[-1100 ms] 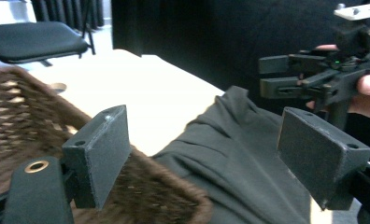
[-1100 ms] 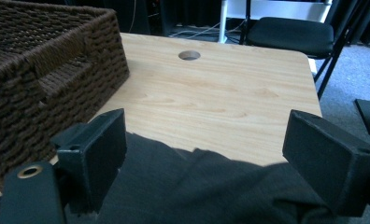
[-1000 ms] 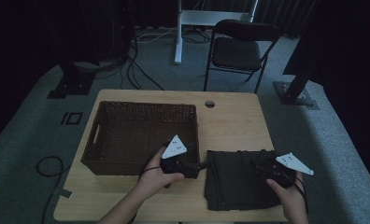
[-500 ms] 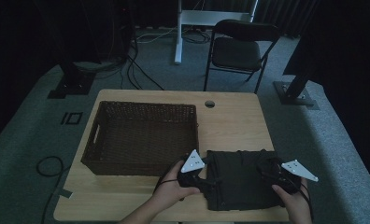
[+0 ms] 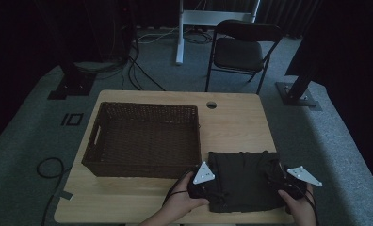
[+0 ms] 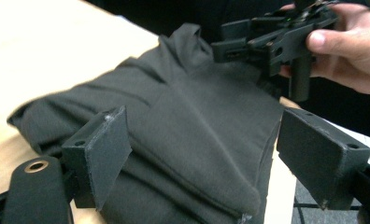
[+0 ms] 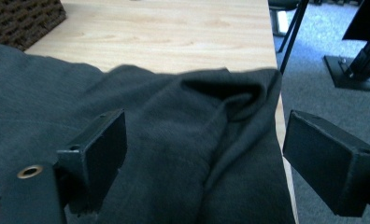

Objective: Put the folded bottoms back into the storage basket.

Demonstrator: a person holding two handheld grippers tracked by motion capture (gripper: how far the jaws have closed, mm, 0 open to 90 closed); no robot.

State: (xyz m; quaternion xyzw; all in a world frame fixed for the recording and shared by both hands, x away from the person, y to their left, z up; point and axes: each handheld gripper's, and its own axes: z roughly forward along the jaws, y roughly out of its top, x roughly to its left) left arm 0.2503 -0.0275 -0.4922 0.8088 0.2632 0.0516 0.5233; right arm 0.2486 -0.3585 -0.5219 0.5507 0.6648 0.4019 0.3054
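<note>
Holding the left gripper (image 6: 211, 149) wide open, with the jaws straddling the near corner of the folded dark cloth (image 6: 188, 116) and the pads not pressing on it. Gripping nothing with it. Holding the right gripper (image 7: 206, 149) just as wide, with one jaw on each side of a raised fold at the far edge of the same cloth and the pads clear of the fabric. Gripping nothing there either.

Judging the cloth as soft, limp and light: not fragile, hardly slippery against the rubbery pads, but lying in several loose layers. Expecting it to sag, and the fold to open, if only the top layer is pinched. Favouring a bite through the whole thickness at the edge, one gripper at each end of the near side, so that the bundle lifts as one piece and hangs evenly between the two.

Reaching in low from the near side of the desk (image 5: 231, 122), with both hands wrapped around the gripper bodies and the wrists close to the surface. Pointing the left gripper across the cloth toward the other hand (image 6: 351, 51), which appears straight ahead of the left jaws and above the far fold. Pointing the right gripper along the cloth and away from the person, with bare desk beyond its jaws and the desk's edge just past the outer one. Leaving the woven basket (image 5: 142, 139) untouched, beyond the left gripper and to its outer side, close beside the cloth.
</note>
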